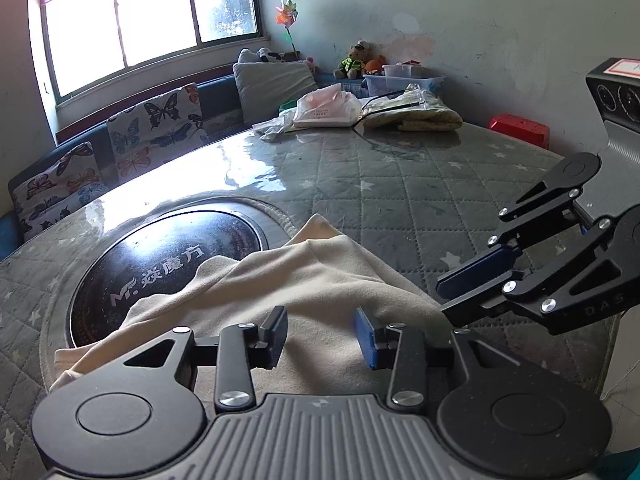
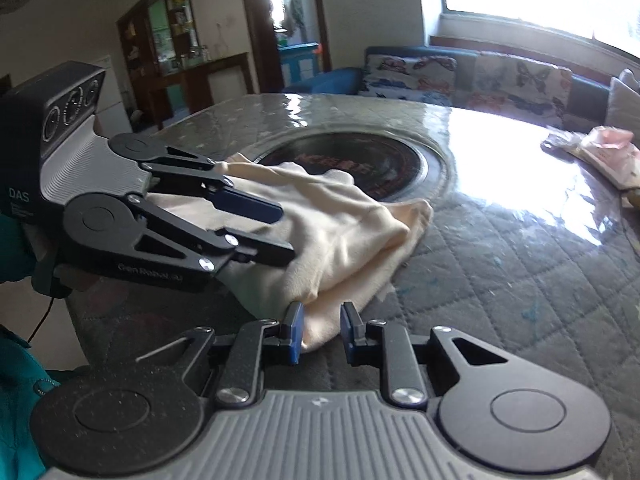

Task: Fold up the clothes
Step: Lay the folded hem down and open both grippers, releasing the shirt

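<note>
A cream garment (image 1: 280,280) lies bunched on the quilted table, partly over the round black hotplate (image 1: 168,256). My left gripper (image 1: 322,336) is open just above the cloth, its jaws apart with nothing between them. My right gripper (image 2: 322,330) is open at the near edge of the same garment (image 2: 340,232), a fold of cloth lying between its jaws without being clamped. The right gripper also shows in the left wrist view (image 1: 452,296) at the cloth's right edge. The left gripper shows in the right wrist view (image 2: 286,234) over the cloth.
The table (image 1: 420,192) has a glossy quilted cover. At its far side lie a pink-white bag (image 1: 328,108), a yellow folded cloth (image 1: 416,112) and a plastic bin (image 1: 400,80). A butterfly-print sofa (image 1: 120,148) runs under the window. A red stool (image 1: 520,128) stands at the right.
</note>
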